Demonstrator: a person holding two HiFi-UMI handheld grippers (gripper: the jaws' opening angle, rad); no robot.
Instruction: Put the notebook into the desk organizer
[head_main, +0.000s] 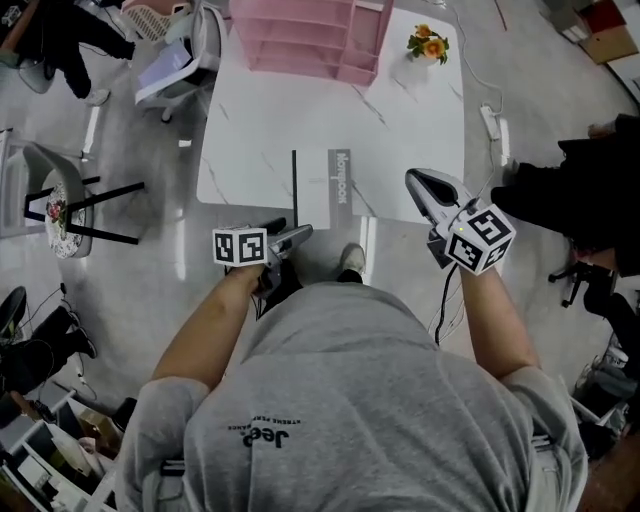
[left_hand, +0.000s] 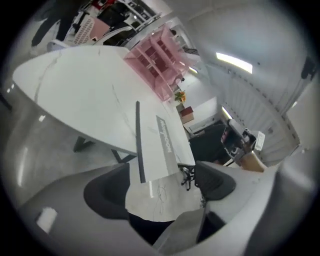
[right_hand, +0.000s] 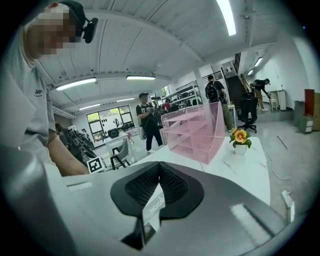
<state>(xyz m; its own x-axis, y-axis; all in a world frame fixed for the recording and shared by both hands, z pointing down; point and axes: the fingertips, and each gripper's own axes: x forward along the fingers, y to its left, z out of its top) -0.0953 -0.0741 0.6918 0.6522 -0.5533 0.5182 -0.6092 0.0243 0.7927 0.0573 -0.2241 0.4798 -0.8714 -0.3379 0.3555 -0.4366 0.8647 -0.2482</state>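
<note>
The grey notebook (head_main: 322, 185) with a dark spine lies flat near the front edge of the white table (head_main: 400, 130). The pink desk organizer (head_main: 310, 40) stands at the table's far edge. My left gripper (head_main: 295, 236) hangs just below the front edge, open and empty. In the left gripper view its jaws (left_hand: 160, 187) spread wide, with the notebook (left_hand: 157, 142) ahead and the organizer (left_hand: 157, 60) beyond. My right gripper (head_main: 417, 181) hovers at the table's front right, clear of the notebook. Its pads (right_hand: 159, 170) meet, shut on nothing; the notebook's label (right_hand: 154, 207) shows through the gap behind them.
A small pot of orange flowers (head_main: 428, 45) stands right of the organizer. An office chair (head_main: 185, 55) is at the far left corner, a stool (head_main: 60, 205) left of the table. A power strip (head_main: 490, 120) lies on the floor at right. People (right_hand: 146, 125) stand behind.
</note>
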